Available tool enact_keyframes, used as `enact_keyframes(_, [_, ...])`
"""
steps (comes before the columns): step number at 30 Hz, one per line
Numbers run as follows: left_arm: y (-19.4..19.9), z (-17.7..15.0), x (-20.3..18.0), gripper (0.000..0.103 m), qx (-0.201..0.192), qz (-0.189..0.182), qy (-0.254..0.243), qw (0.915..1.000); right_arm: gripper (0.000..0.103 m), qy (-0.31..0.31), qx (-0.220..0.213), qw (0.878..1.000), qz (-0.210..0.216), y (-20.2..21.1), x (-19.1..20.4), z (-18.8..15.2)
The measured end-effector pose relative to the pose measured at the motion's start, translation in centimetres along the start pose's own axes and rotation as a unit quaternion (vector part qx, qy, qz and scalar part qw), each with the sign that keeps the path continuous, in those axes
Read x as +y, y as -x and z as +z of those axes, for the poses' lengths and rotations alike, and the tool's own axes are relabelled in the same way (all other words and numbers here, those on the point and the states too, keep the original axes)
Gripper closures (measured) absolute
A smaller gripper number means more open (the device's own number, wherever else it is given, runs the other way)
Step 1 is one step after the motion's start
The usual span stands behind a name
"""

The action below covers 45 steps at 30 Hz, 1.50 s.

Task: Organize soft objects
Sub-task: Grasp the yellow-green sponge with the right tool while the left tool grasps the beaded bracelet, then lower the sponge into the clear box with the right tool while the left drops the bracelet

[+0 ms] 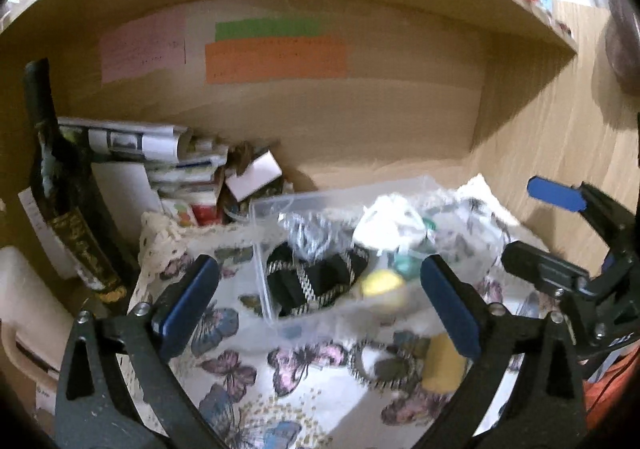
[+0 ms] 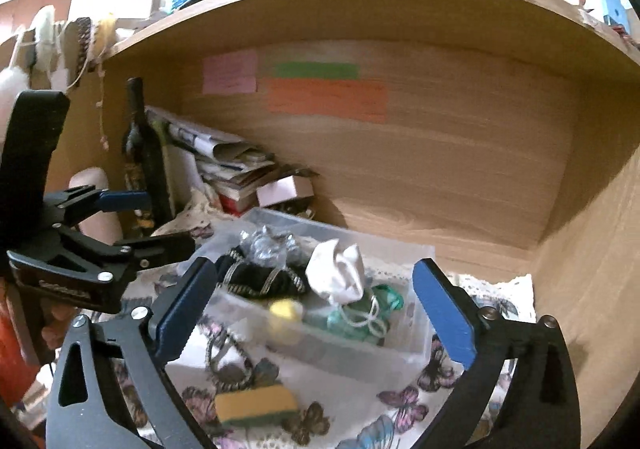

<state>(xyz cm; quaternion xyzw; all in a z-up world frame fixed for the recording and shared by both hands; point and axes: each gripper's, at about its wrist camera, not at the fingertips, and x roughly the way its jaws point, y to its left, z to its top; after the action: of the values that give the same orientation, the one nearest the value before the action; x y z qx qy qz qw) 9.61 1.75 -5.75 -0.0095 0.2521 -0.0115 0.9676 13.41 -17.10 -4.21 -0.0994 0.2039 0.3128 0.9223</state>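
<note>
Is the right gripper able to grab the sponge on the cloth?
Probably yes. The right gripper is open, and the sponge lies bare on the cloth, outside the bin, with nothing covering it.

Wooden shelf alcove (image 2: 440, 177), coloured paper notes (image 2: 328, 101)

Clear plastic bin (image 2: 404, 349), seemingly matt wood shelf (image 2: 440, 177)

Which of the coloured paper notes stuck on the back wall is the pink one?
The pink note, leftmost of the three; the green strip and orange sheet sit to its right.
</note>
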Motion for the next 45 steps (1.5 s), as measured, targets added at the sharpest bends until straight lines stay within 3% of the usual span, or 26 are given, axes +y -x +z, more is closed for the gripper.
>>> enact_keyframes(5, [-0.5,-2.2,0.0,0.001,0.032,0.008,-0.009,0.9994,0.004,-0.011,0.019,1.000,0.008,-0.1,0.1,-1.9])
enact_keyframes(14, [-4.1,-5.8,0.7,0.001,0.119,0.004,0.002,0.9929,0.004,-0.016,0.110,0.992,0.053,-2.7,1.5,-6.4])
enact_keyframes(21, [-5.4,-6.5,0.0,0.005,0.137,-0.004,-0.001,0.9906,0.009,-0.025,0.141,0.987,0.074,-3.7,2.0,-8.0])
enact_keyframes(23, [-5.8,-6.4,-0.3,0.023,0.140,-0.003,-0.006,0.9902,0.023,-0.036,0.153,0.984,0.082,-4.2,1.8,-8.3])
enact_keyframes(26, [-6.7,-6.5,-0.5,0.037,0.154,-0.015,-0.004,0.9879,0.038,-0.046,0.170,0.980,0.095,-4.8,1.5,-9.0])
enact_keyframes(32, [-8.1,-6.9,-0.9,0.077,0.183,-0.040,-0.001,0.9823,0.042,-0.054,0.155,0.982,0.092,-4.2,1.4,-9.3])
enact_keyframes(35, [-8.2,-6.9,-1.1,0.091,0.184,-0.058,0.000,0.9811,0.043,-0.059,0.141,0.984,0.086,-3.7,1.0,-8.8])
enact_keyframes(39, [-7.6,-6.8,-1.2,0.096,0.174,-0.066,0.002,0.9825,0.043,-0.063,0.120,0.988,0.075,-2.8,0.4,-8.0])
enact_keyframes(45, [-4.8,-5.4,-1.5,0.098,0.128,-0.068,-0.003,0.9894,0.043,-0.062,0.086,0.993,0.056,-1.1,-0.7,-6.7])
